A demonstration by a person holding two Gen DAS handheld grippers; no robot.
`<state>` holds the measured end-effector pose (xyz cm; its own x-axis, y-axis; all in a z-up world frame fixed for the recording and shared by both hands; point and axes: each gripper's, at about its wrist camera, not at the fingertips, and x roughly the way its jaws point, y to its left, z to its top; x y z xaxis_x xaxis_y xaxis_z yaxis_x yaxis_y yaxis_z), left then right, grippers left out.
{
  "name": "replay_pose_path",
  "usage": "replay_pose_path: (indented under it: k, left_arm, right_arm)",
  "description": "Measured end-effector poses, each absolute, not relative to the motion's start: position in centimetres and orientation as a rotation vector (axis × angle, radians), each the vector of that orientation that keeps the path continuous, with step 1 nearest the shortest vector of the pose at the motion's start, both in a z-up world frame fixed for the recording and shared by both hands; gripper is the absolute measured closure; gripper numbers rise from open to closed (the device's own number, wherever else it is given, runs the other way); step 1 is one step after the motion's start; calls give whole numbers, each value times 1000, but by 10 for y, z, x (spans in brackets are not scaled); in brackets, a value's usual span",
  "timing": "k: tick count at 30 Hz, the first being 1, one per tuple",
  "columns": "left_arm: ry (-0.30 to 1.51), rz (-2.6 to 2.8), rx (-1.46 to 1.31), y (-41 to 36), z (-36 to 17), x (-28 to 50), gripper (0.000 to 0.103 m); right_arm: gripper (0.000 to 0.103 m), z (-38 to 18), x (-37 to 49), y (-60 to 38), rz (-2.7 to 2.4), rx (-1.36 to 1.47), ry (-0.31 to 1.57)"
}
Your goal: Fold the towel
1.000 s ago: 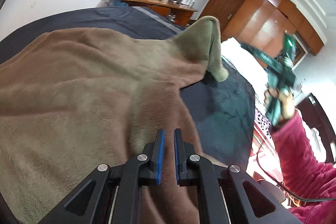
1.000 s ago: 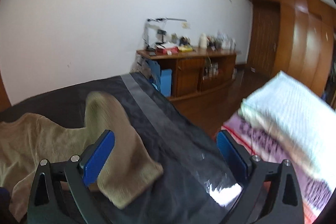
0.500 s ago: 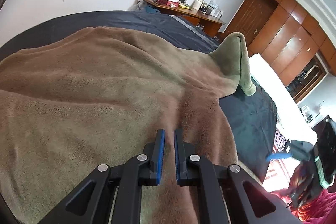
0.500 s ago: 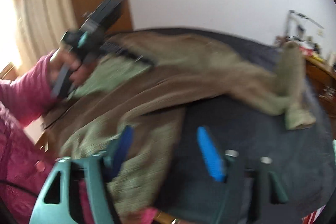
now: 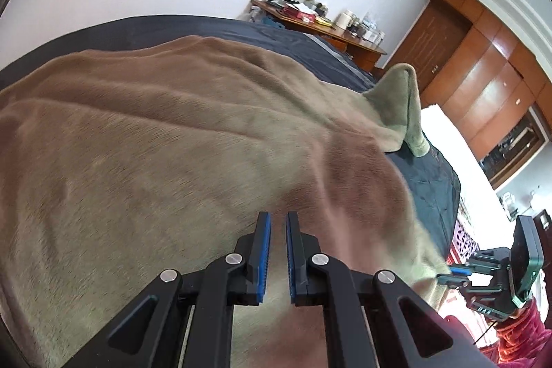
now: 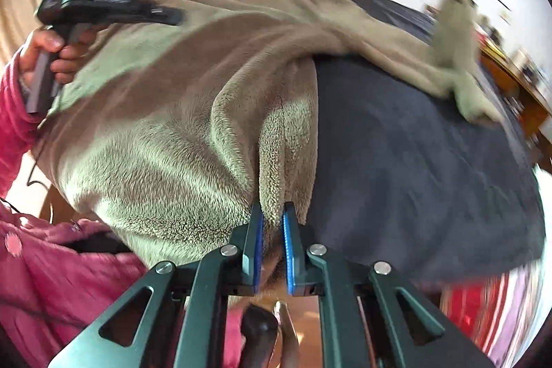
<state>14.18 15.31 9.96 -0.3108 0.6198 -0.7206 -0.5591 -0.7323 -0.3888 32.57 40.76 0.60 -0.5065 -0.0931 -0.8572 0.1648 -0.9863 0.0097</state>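
Note:
A large tan fleece towel (image 5: 172, 143) lies spread over the dark bed cover (image 5: 434, 181). Its far corner (image 5: 403, 92) stands up in a peak. My left gripper (image 5: 277, 216) is shut, with towel cloth in the narrow gap between its blue pads. In the right wrist view the left gripper (image 6: 172, 16) sits at the towel's upper left. My right gripper (image 6: 272, 207) is closing its jaws on a hanging fold at the near edge of the towel (image 6: 179, 133), and the pads press the cloth. The left wrist view shows the right gripper (image 5: 445, 275) at that edge.
A wooden desk (image 5: 310, 23) with clutter stands beyond the bed, and a wooden wardrobe (image 5: 483, 75) fills the right wall. White folded bedding (image 5: 455, 154) lies right of the bed. A pink sleeve (image 6: 51, 281) and the hand (image 6: 58, 54) holding the left gripper are close at left.
The right gripper swung down from the towel's far corner to its near edge and went from wide open to shut on a fold. The left gripper slid across the towel, still shut.

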Motion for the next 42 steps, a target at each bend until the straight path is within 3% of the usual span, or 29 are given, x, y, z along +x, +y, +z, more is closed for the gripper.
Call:
replay_pose_path:
  k: [4,6,7,8,10,16,20,24,29,42]
  left_arm:
    - [-154,2090,-1210,131,91,138,94]
    - [-178,2109,-1203,119,91,137,94]
    - [-193,2123,-1194,112,93,136,94]
    - [-207,2138,-1185,104,95,136,94]
    - [-220,2192,-1160,86,102,133,94]
    - [-322,2393,-1134,12,114,117,93]
    - [-432,2519,-1179,-50,109,107,93]
    - [-498,2606,-1250,-95,103,97,93]
    - [-435,2580,-1252,-91,104,67,93]
    - [-241,2536,-1271,-56,105,-91,93]
  right_arm:
    - [92,6,336,415,-2608,1513,65]
    - [86,10,334,413,-2616,1493,72]
    - [73,17,330,412,-2642,1460,79]
    - [49,23,327,411,-2667,1426,85]
    - [17,37,320,408,-2717,1345,95]
    - [15,69,265,382,-2733,1095,20]
    - [15,66,226,365,-2662,1066,-103]
    - [15,58,196,345,-2605,1057,-89]
    - [15,62,143,340,-2618,1045,3]
    - [15,45,-32,383,-2638,1125,0]
